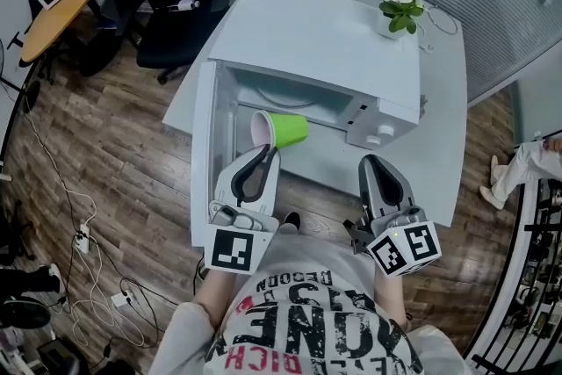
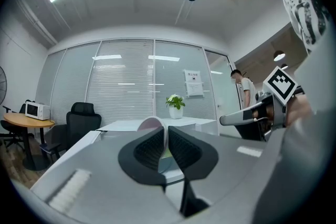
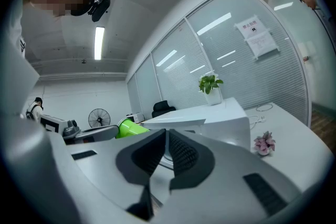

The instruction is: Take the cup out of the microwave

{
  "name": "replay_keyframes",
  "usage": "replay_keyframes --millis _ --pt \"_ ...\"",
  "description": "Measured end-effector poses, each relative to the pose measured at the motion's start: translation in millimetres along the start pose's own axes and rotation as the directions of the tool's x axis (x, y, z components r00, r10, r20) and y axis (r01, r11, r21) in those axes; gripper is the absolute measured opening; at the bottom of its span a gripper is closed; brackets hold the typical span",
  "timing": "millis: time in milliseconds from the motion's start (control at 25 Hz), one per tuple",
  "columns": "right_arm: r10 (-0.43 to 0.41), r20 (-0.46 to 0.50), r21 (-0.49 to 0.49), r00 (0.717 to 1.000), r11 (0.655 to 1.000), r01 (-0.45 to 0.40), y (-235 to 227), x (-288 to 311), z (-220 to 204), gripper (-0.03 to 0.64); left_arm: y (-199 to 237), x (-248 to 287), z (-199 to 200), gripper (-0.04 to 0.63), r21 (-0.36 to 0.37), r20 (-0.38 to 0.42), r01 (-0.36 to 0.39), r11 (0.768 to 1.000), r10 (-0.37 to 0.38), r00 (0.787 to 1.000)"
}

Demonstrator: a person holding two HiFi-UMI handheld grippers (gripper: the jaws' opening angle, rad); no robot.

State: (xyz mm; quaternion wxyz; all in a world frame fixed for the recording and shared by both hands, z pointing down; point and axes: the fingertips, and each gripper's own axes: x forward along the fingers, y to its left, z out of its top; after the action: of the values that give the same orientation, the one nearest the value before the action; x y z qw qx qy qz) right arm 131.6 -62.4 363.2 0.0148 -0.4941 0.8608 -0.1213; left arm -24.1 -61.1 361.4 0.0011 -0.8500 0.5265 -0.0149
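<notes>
A lime-green cup (image 1: 285, 130) with a pale pink inside lies on its side, in the air just in front of the open white microwave (image 1: 334, 57). My left gripper (image 1: 266, 151) is shut on its rim. In the left gripper view the rim (image 2: 149, 123) sits pinched between the dark pads of the left gripper (image 2: 166, 131). My right gripper (image 1: 372, 161) hangs to the right of the cup, before the microwave's control panel, shut and empty. The right gripper view shows the right gripper (image 3: 166, 134) with its jaws closed together and the cup (image 3: 130, 127) off to the left.
The microwave door (image 1: 204, 145) stands swung open at the left. A potted plant (image 1: 397, 9) sits on the microwave's back right corner. The white table (image 1: 439, 127) carries a small pink flower (image 3: 264, 142). A black office chair (image 1: 176, 4) and floor cables (image 1: 88, 233) lie left.
</notes>
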Motion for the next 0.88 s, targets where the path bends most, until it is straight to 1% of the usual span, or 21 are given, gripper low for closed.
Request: replay_keyframes --millis 360,880 --pt "0.002 -0.005 0.004 1.0 1.0 -0.002 3.8 8.6 -2.4 0.028 2.4 6.3 -1.6 0.037 -0.003 -0.005 0.022 1.0 -0.022 1.0" --pt "-0.002 -0.02 0.0 1.0 1.0 0.002 2.3 18.2 -5.0 0.028 11.9 12.4 -6.1 0.037 -0.015 -0.017 0.016 1.0 -0.016 1.0"
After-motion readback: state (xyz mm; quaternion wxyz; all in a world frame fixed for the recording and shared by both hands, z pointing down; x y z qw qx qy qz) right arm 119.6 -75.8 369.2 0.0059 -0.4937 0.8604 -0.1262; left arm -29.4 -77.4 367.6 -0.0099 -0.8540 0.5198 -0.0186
